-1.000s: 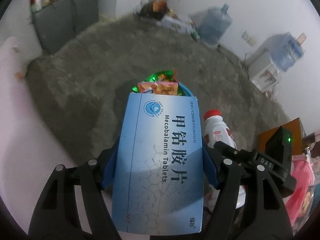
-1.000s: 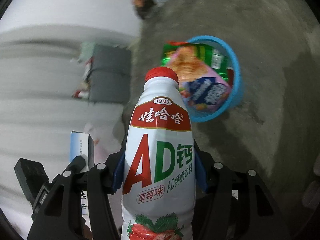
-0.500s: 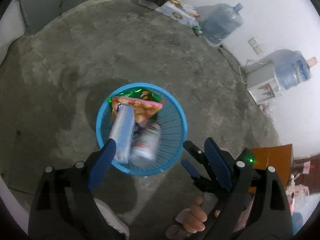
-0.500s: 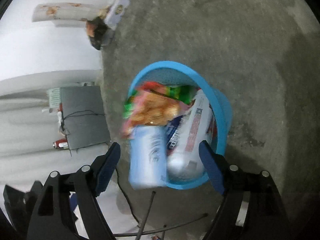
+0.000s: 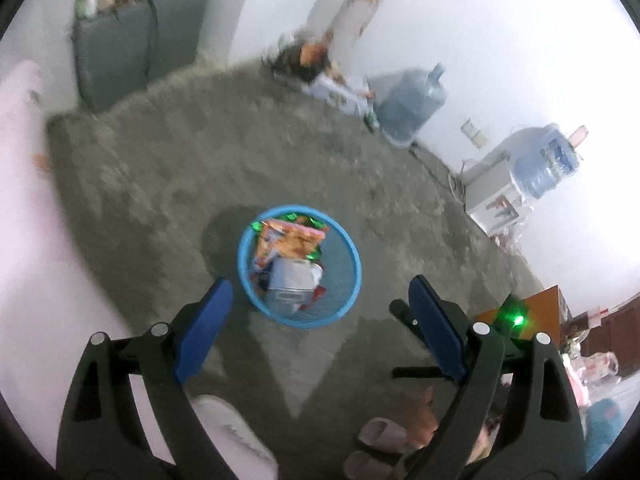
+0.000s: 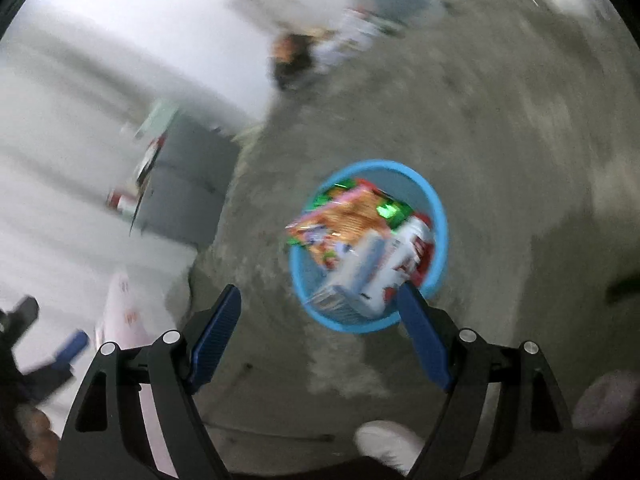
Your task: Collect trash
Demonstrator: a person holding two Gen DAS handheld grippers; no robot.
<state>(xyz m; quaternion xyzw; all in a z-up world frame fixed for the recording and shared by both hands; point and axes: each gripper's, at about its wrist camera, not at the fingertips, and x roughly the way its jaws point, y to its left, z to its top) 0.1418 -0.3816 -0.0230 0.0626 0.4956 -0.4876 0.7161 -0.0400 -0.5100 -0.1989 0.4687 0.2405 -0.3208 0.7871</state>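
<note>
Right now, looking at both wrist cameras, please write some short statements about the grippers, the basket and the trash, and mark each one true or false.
1. The left gripper holds a blue medicine box. False: its jaws stand open with nothing between them.
2. The blue basket stands on the concrete floor. True.
3. The basket is empty. False: snack wrappers, the pale box and the white bottle lie inside it.
4. The right gripper is open, and its jaws have just been opening; nothing is between them. True.
5. The large water jug lies inside the basket. False: it stands by the far wall.
</note>
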